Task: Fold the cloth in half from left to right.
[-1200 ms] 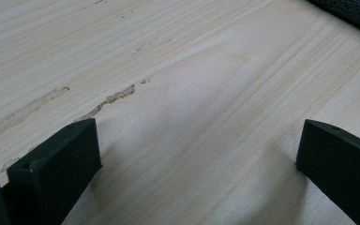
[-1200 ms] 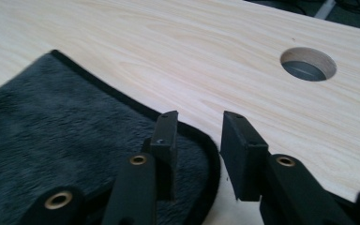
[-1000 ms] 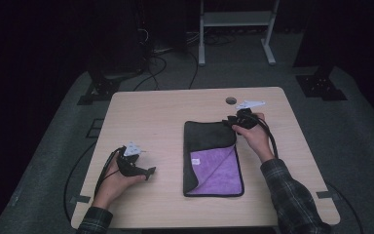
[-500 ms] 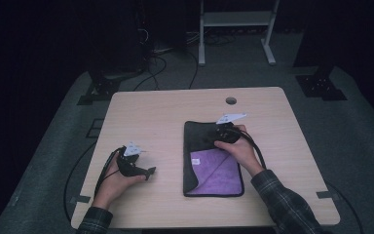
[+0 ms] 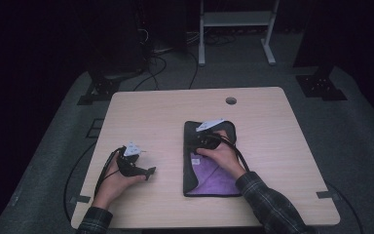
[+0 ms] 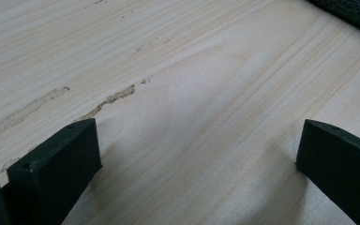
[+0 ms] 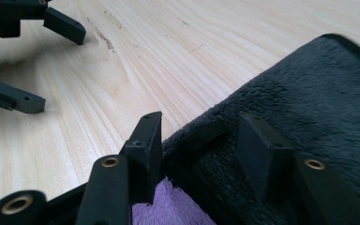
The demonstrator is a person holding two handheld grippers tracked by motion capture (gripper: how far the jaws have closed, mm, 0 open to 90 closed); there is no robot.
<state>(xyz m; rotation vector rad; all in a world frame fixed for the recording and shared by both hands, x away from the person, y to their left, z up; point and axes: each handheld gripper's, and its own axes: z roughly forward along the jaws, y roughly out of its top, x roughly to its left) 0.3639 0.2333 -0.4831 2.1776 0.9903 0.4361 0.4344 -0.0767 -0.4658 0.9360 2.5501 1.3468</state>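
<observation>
A: Where is the cloth (image 5: 209, 168) now, seen from your right gripper (image 7: 199, 154)?

B: It lies flat on the counter (image 5: 165, 117), directly under and in front of my right gripper. It is folded, with a dark plush side outside and a purple side inside. The folded dark edge sits between the jaws. The purple layer shows just below them.

A: Does the gripper hold it already?

B: No, I think not. The jaws have just been opening and now stand about half apart. The cloth edge is between them, but the pads do not press on it. One jaw hangs over the bare wood beside the cloth, the other over the dark pile.

A: And the left gripper (image 6: 197, 159)?

B: It stands wide open with nothing between the jaws, well apart from the cloth, toward the side of my right one. I see it resting low over the bare counter.

A: How will the cloth handle?

B: I judge it light, soft and limp. It will sag and can unfold when lifted. It is not fragile, and the pile gives good friction. I would pinch the thick folded edge near a corner, taking both layers together, so that the lower layer does not slip out.
</observation>
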